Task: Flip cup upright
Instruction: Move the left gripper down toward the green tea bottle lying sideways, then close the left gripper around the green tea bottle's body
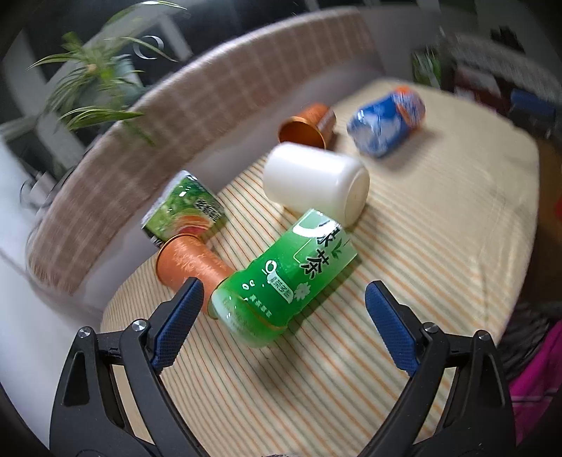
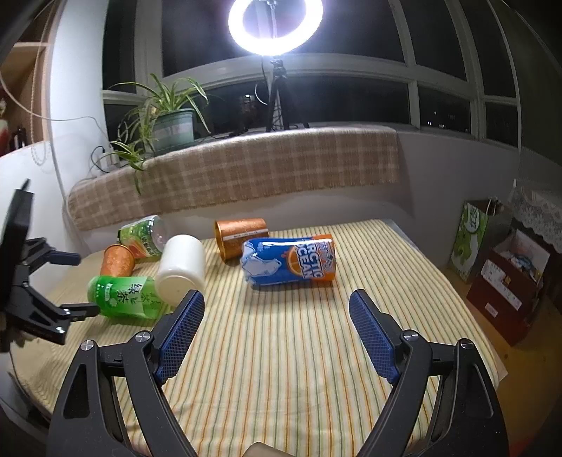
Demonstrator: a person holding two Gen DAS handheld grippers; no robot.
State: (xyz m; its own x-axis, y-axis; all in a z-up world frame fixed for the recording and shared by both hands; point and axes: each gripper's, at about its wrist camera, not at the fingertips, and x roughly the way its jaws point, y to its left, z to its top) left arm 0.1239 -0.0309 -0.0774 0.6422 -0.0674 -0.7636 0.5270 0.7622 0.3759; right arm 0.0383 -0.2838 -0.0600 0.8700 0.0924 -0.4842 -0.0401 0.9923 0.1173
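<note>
Several cups lie on their sides on the striped tablecloth (image 2: 281,334). A green tea cup (image 1: 284,277) lies just ahead of my open left gripper (image 1: 284,298), between its fingers' line. It shows in the right wrist view (image 2: 123,297) too. Behind it lie a white cup (image 1: 316,181) (image 2: 182,269), an orange cup (image 1: 189,262) (image 2: 117,260) and a green patterned cup (image 1: 184,211) (image 2: 142,237). A copper cup (image 1: 307,124) (image 2: 240,237) and a blue Arctic Ocean cup (image 1: 386,119) (image 2: 289,262) lie farther back. My right gripper (image 2: 277,302) is open and empty, short of the blue cup.
A checked cushion bench (image 2: 239,172) runs behind the table. A potted plant (image 2: 168,123) and a ring light (image 2: 275,28) stand on the sill. Boxes and a bag (image 2: 505,277) sit on the floor at the right. My left gripper (image 2: 52,284) shows at the table's left edge.
</note>
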